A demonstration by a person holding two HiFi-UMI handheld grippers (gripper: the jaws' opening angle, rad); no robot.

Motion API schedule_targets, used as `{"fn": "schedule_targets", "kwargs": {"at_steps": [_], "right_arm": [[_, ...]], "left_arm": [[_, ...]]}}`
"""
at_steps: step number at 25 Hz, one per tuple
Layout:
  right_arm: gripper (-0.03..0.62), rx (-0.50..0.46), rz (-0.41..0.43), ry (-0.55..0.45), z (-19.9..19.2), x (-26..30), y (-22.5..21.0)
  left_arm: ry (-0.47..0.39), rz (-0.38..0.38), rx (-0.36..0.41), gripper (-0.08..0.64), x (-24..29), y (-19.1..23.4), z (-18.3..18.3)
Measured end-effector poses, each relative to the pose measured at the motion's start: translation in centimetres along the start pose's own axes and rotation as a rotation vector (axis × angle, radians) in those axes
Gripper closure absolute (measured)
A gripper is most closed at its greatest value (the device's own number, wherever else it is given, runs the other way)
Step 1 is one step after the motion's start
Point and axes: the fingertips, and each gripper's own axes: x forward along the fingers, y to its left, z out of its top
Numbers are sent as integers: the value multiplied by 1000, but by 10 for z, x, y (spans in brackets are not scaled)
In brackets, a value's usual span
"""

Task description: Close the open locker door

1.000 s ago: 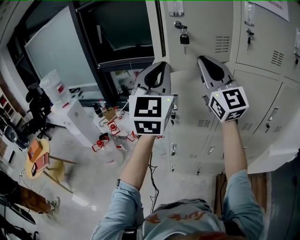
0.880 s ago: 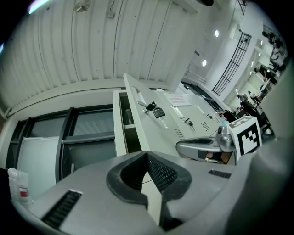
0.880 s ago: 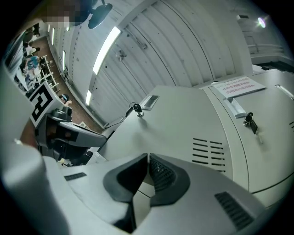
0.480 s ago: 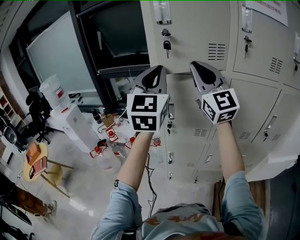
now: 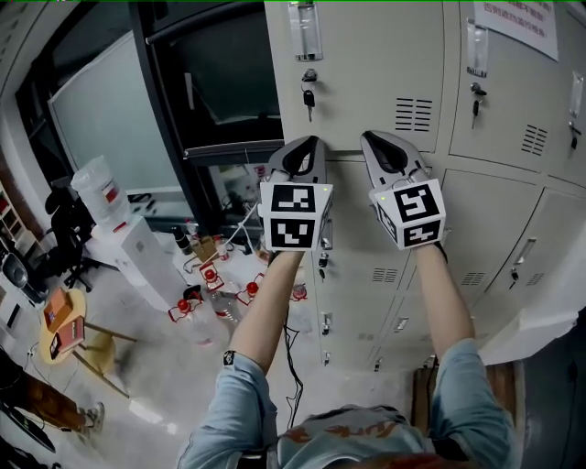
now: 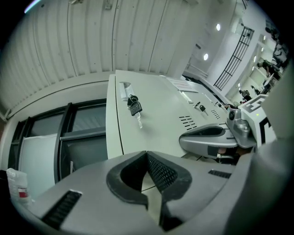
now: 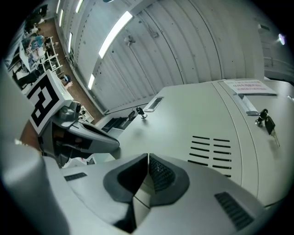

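A bank of beige lockers fills the head view. The leftmost upper locker door [image 5: 366,64] carries a key bunch [image 5: 309,96] in its lock. My left gripper [image 5: 307,143] and right gripper [image 5: 374,138] are side by side, both shut and empty. Their tips rest at the seam under that door, above a lower door [image 5: 366,229]. From the left gripper view the door [image 6: 156,124] and its keys [image 6: 134,108] lie just past my left gripper [image 6: 147,153]. In the right gripper view my right gripper [image 7: 147,157] points along the same panel [image 7: 183,124]. I cannot tell whether the door sits flush.
A dark glass partition [image 5: 220,73] stands left of the lockers. Below it are a water dispenser with a jug [image 5: 103,190], bottles on the floor [image 5: 209,275] and a small wooden table [image 5: 62,322]. A neighbouring locker has its own key [image 5: 473,92] and a paper notice [image 5: 517,23].
Both grippers have moved closer together and in against the locker front. The keyed door has slid left and down in the head view.
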Motion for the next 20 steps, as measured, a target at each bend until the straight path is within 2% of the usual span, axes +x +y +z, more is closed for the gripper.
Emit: {"fn": "schedule_targets", "kwargs": {"at_steps": [7, 11, 17, 20], "right_arm": [[563, -23, -15, 27, -5, 8, -1], [563, -33, -64, 79, -9, 13, -4], [563, -15, -92, 105, -9, 16, -6], [562, 23, -71, 89, -11, 15, -4]], "left_arm": [[15, -6, -12, 538, 19, 2, -10], [23, -30, -54, 538, 28, 2, -15], [22, -41, -58, 538, 29, 2, -16], [21, -52, -61, 538, 28, 1, -16]]}}
